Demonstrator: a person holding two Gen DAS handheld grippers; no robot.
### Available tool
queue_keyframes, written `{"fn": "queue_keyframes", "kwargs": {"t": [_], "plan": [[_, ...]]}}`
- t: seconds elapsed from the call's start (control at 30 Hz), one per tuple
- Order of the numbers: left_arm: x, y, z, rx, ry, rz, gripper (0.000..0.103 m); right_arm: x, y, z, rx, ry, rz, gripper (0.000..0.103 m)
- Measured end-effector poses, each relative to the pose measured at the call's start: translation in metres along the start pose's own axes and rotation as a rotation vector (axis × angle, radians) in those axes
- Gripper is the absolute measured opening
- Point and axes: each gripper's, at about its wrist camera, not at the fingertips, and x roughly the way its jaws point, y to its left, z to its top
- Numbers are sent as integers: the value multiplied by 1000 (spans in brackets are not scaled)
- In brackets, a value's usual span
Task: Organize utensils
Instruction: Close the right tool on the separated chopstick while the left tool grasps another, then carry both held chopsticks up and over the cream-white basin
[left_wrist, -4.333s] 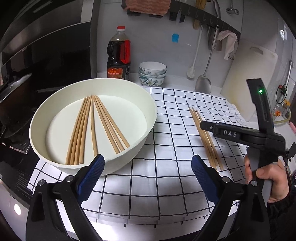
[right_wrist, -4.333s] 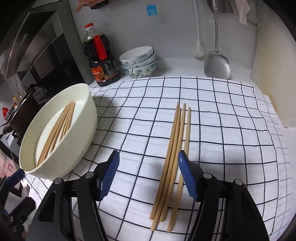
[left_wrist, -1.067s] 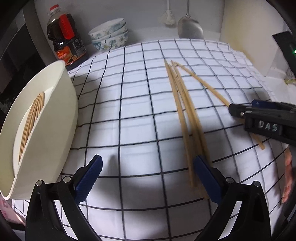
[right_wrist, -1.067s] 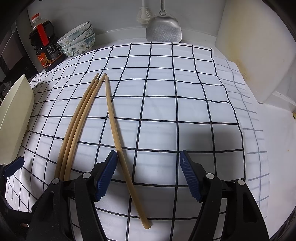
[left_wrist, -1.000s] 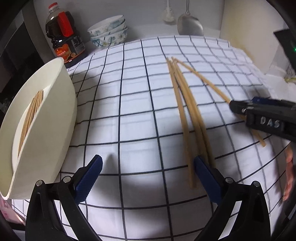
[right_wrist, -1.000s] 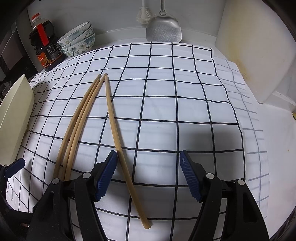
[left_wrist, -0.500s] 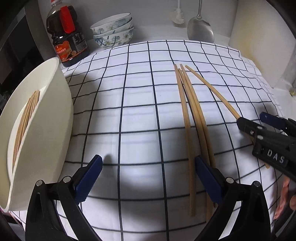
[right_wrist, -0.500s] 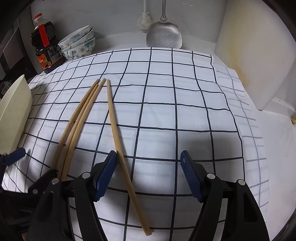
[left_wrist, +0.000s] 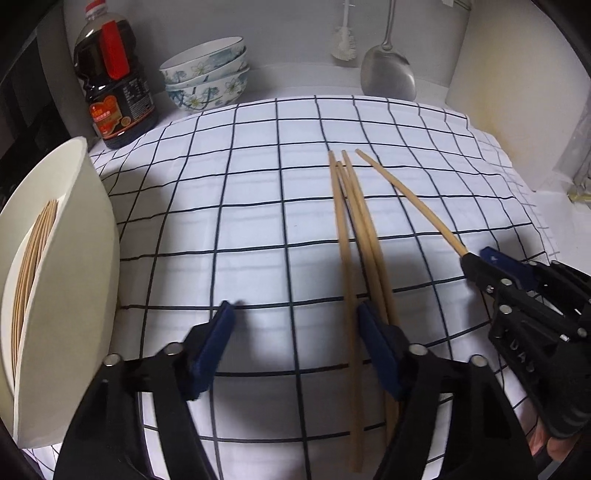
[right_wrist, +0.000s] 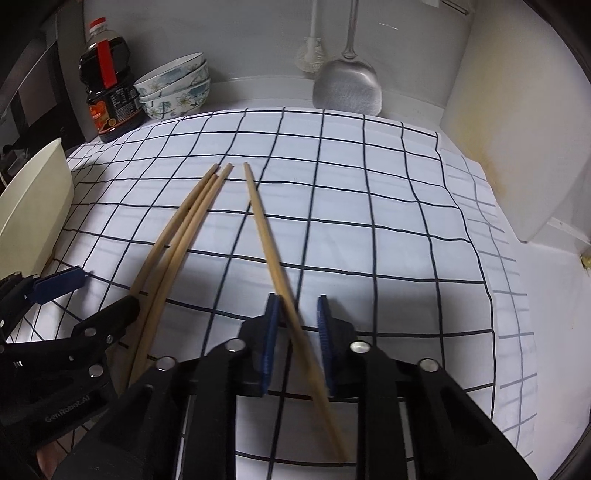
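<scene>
Three wooden chopsticks (left_wrist: 354, 236) lie bunched on the checked cloth (left_wrist: 258, 206); a fourth single chopstick (left_wrist: 410, 201) lies angled to their right. My left gripper (left_wrist: 295, 328) is open low over the cloth, its right finger beside the bunch. My right gripper (right_wrist: 295, 325) has its jaws narrowed around the single chopstick (right_wrist: 273, 254), with a small gap still showing on the right side. The bunch also shows in the right wrist view (right_wrist: 181, 229). A large white bowl (left_wrist: 74, 280) at left holds several chopsticks (left_wrist: 31, 258).
A soy sauce bottle (left_wrist: 110, 77), stacked patterned bowls (left_wrist: 207, 77), a hanging metal spatula (left_wrist: 388, 74) and a brush stand at the back wall. A white cutting board (right_wrist: 517, 129) leans at the right. The bowl's wall (right_wrist: 33, 206) is close on the left.
Both grippers dropped lower toward the cloth. My right gripper's jaws narrowed around the single chopstick. My left gripper's jaws also came closer together beside the bunch.
</scene>
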Motion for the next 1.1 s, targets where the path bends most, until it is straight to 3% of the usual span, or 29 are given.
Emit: {"fn": "queue_keyframes", "kwargs": {"t": [0.17,0.2,0.57,0.8,1.1], "plan": [[-5,-9,-2,25,-7,-15,13,0,4,0,-10,-8,-7,9],[-6,-10,-3,28,-6,-16,8,0,4,0,-6,-9,-8,8],[-22,-2,-14,6,-15,-62,7,-9,-10,3,84,-29,43,6],[-65,9,-12,4,-71,-87,7,-36,-15,9,126,-90,84,6],[-135,59,-6,-25,-185,-96,7,-74,9,18,105,-174,108,6]]}}
